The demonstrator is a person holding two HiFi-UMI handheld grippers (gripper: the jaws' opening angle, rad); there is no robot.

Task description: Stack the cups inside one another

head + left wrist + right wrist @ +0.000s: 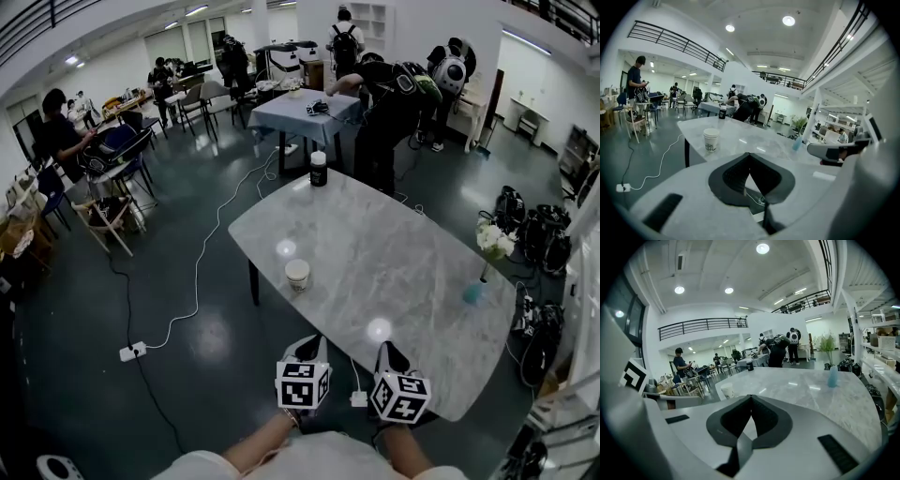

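While the paper cup (297,274) stands on the tabletop (403,253), the left gripper (315,345) and right gripper (387,352) are closed tight, holding nothing.

Head cam steeply down on table (394,253) — gripper cams low at near edge, same cup (711,139) ahead

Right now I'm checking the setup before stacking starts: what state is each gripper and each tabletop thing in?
left gripper: shut, empty.
right gripper: shut, empty.
paper cup: upright, standing alone, untouched.
black jar: upright, at the far end.
blue vase: upright, holding white flowers.
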